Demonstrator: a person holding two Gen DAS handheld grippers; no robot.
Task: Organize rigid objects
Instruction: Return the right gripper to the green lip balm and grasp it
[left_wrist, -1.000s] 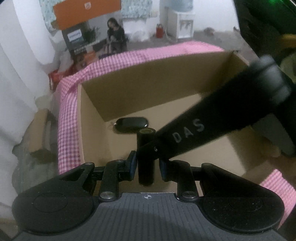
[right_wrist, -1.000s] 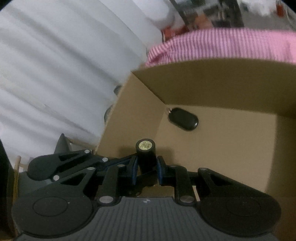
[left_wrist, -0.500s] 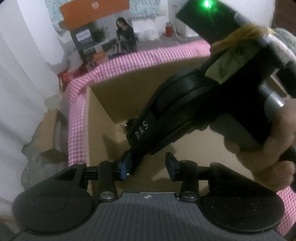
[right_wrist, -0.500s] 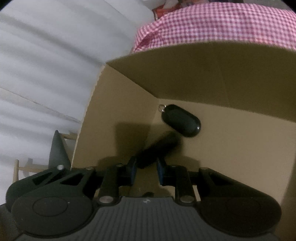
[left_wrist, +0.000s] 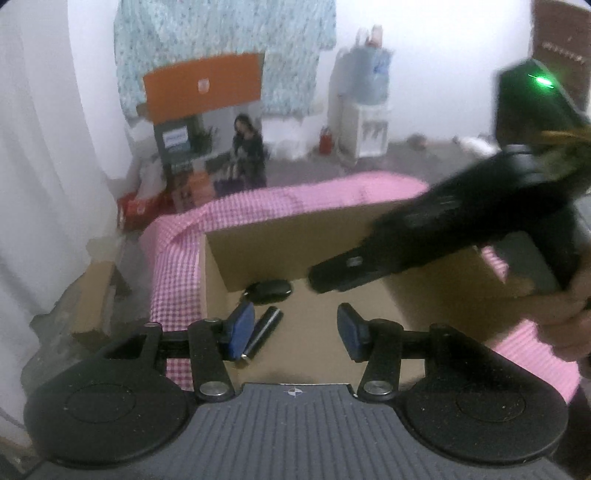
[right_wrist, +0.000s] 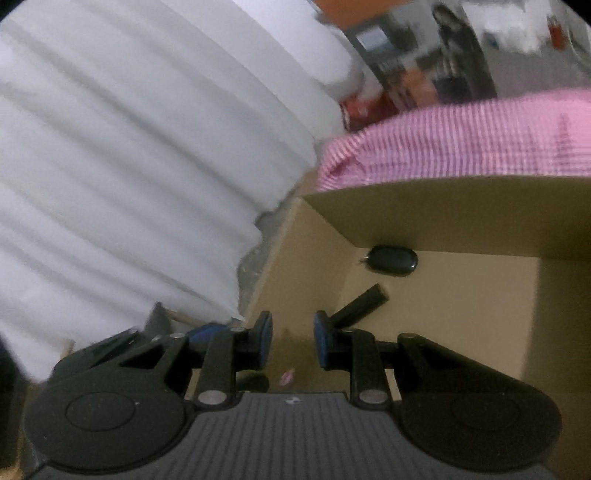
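A black cylinder (left_wrist: 264, 332) (right_wrist: 360, 306) lies on its side on the floor of an open cardboard box (left_wrist: 295, 243) (right_wrist: 424, 214). A black key fob (left_wrist: 269, 290) (right_wrist: 393, 260) rests in the box's far corner. My left gripper (left_wrist: 295, 325) hovers above the box. Its jaws are opening, nothing is between them, and the cylinder lies below its left pad. My right gripper (right_wrist: 292, 339) also hangs over the box, its pads a little apart and empty. In the left wrist view it reaches in from the right (left_wrist: 321, 278), held by a hand (left_wrist: 565, 321).
The box stands on a pink checked cloth (left_wrist: 173, 258) (right_wrist: 461, 140). White curtains (right_wrist: 129, 166) hang to the left. A cardboard piece (left_wrist: 92, 295) lies on the floor beside the table. A seated person (left_wrist: 247, 147) and a water dispenser (left_wrist: 365, 110) are far behind.
The cylinder stood upright, pinched by both grippers; it has tipped over and now lies free on the box floor. Both grippers have risen and drawn back, and the left jaws have spread.
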